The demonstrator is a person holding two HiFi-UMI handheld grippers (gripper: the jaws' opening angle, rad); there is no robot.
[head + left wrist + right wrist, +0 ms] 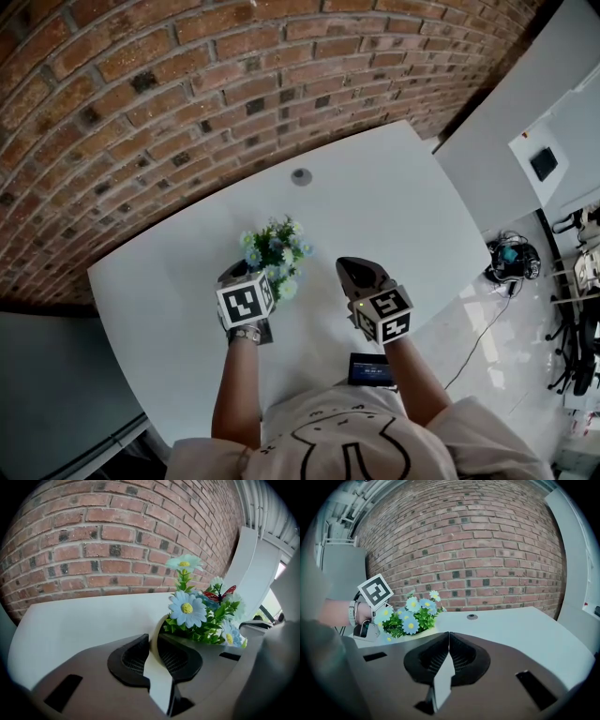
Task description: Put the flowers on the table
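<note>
A small bunch of blue and white artificial flowers (277,253) in a cream pot stands on the white table (375,197), near its middle. My left gripper (239,274) is at the pot's left side. In the left gripper view the pot's cream rim (154,637) runs between the two pads, which sit against it on both sides, and the flowers (197,616) rise just beyond. My right gripper (356,272) hovers to the right of the flowers, shut with nothing in it (449,634). From there the flowers (410,616) and the left gripper's marker cube (375,591) show at the left.
A brick wall (187,84) runs along the table's far edge. A round grey cable cap (301,176) sits in the tabletop behind the flowers. A dark flat device (370,370) lies at the near edge. White partitions (525,103) and floor cables (511,258) are at the right.
</note>
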